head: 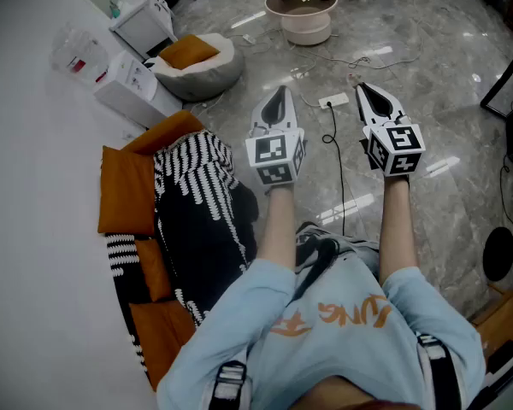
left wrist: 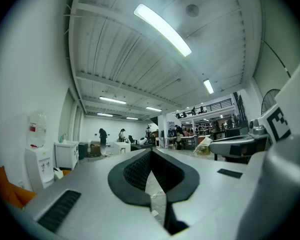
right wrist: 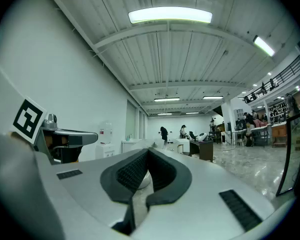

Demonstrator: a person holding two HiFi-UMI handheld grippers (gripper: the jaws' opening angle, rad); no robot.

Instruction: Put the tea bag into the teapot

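Note:
No tea bag and no teapot shows in any view. In the head view I hold both grippers out at chest height over a grey marble floor [head: 427, 67], pointing forward. My left gripper [head: 279, 92] has its jaws closed tip to tip with nothing between them; its own view shows the same, left gripper [left wrist: 151, 152]. A little to the right, my right gripper [head: 361, 87] is shut and empty as well, its tips meeting in its own view, right gripper [right wrist: 147, 152]. Each gripper view looks level across a large open office.
A striped black-and-white blanket [head: 197, 203] lies on an orange sofa [head: 124, 190] at my left. Ahead are a grey beanbag [head: 201, 71], a white water dispenser [head: 130, 85], a round pale tub [head: 302, 17] and a power strip [head: 333, 101] with a cable. A black stand base [head: 500, 253] is at right.

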